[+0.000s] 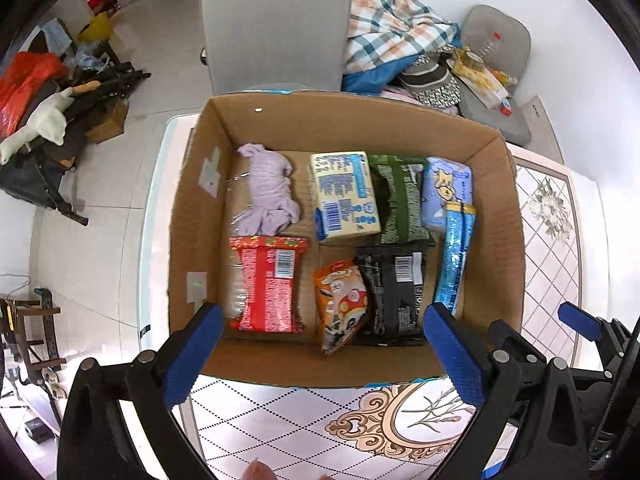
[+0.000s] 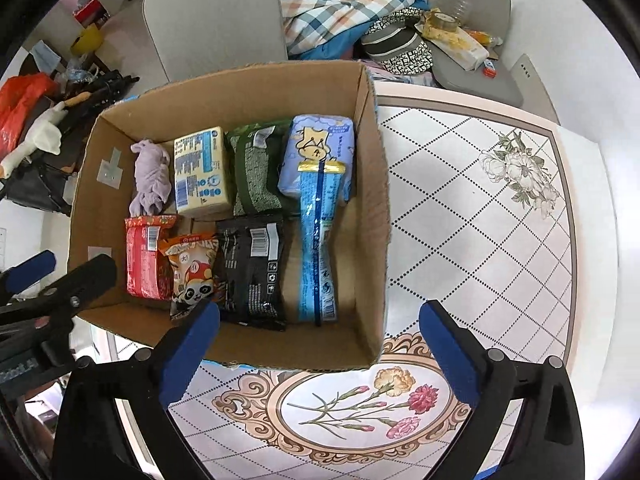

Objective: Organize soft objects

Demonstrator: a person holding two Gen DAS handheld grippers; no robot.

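An open cardboard box (image 1: pixel 496 216) (image 2: pixel 372 184) stands on the patterned table. In it lie a lilac cloth (image 1: pixel 268 188) (image 2: pixel 150 176), a yellow-blue pack (image 1: pixel 346 196) (image 2: pixel 202 172), a green pack (image 1: pixel 402 200) (image 2: pixel 256 168), a light blue pack (image 1: pixel 446 188) (image 2: pixel 320 148), a red pack (image 1: pixel 266 284) (image 2: pixel 144 256), an orange panda snack bag (image 1: pixel 340 304) (image 2: pixel 192 268), a black pack (image 1: pixel 394 296) (image 2: pixel 252 268) and a long blue packet (image 1: pixel 454 256) (image 2: pixel 318 240). My left gripper (image 1: pixel 320 316) is open and empty above the box's near edge. My right gripper (image 2: pixel 320 316) is open and empty above the box's near right corner.
A grey chair (image 1: pixel 276 24) (image 2: pixel 216 16) stands behind the box. A plaid cloth (image 1: pixel 388 24) (image 2: pixel 336 4), a cap and clutter lie at the back right. The flowered table top (image 2: pixel 480 216) stretches right of the box. Bags and a plush toy (image 1: pixel 44 124) lie on the floor, left.
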